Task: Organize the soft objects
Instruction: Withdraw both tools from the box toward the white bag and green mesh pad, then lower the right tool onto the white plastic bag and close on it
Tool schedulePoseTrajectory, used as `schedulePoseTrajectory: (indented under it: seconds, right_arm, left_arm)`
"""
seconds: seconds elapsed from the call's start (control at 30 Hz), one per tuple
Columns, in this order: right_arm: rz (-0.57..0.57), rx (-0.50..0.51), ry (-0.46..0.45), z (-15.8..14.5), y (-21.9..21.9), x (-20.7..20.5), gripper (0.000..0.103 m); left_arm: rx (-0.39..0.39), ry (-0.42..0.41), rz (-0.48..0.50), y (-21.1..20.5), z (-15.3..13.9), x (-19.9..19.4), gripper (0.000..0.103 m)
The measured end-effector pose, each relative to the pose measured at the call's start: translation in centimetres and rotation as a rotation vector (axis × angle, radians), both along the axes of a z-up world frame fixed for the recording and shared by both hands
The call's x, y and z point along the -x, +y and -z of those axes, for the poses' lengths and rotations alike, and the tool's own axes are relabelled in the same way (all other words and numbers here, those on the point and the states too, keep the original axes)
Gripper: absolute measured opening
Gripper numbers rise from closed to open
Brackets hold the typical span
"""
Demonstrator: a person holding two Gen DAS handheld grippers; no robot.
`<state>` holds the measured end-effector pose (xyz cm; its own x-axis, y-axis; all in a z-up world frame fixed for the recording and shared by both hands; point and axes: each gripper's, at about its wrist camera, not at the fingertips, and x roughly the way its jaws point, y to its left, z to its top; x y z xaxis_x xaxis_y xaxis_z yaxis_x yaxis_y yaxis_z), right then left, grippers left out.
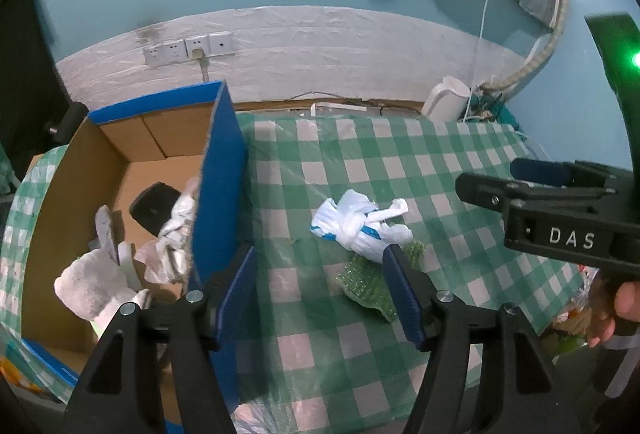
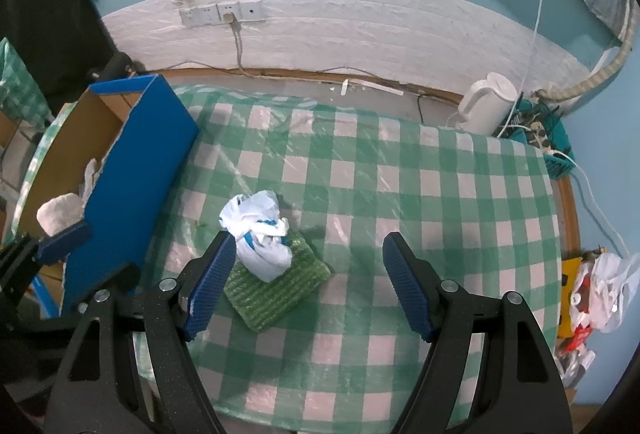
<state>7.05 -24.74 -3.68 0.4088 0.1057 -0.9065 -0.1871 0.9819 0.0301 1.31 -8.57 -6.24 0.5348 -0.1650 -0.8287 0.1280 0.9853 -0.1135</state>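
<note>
Blue-sided cardboard box (image 1: 218, 185): stands at the left of the worktop (image 1: 360, 161), open at the top; judged to be the collecting place, since soft things already lie in it.
Contents of box: a white fluffy cloth (image 1: 90, 284) near the front, crumpled pale plastic (image 1: 172, 234) against the blue wall, a dark flat item (image 1: 154, 205) further in; what that item is cannot be told.
White plastic bag (image 2: 260, 234): knotted into a bundle with blue marks, left of centre on the checked cover, resting partly on the green piece; not yet boxed.
Green knitted cloth (image 2: 280, 286): lies flat under the bag's near end, just right of the box.
Left gripper (image 1: 320, 290): fingers wide apart with nothing between them, angled steeply down; its left finger is near the box's blue wall, its right finger in front of the bag and green cloth.
Right gripper (image 2: 306, 278): fingers wide, empty, pointing steeply down over the worktop; bag and cloth sit beside its left finger.
Hand (image 1: 612, 310): seen at the right edge, wrapped on the right gripper's handle.
Likely step: reaching for the bag.
</note>
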Motion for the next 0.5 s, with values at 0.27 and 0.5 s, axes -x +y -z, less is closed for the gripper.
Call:
schedulePoseTrajectory:
  seconds: [0.27, 0.5]
  right_arm:
    - [0.003, -0.002, 0.024, 1.1, -0.2, -0.4, 0.075]
    - [-0.008, -0.009, 0.053, 2.6, 0.5, -1.3, 0.076]
  left_arm:
    - [-0.037, 0.032, 0.026, -2.0, 1.8, -0.3, 0.069]
    - [-0.039, 0.062, 0.015, -2.4, 3.2, -0.8, 0.069]
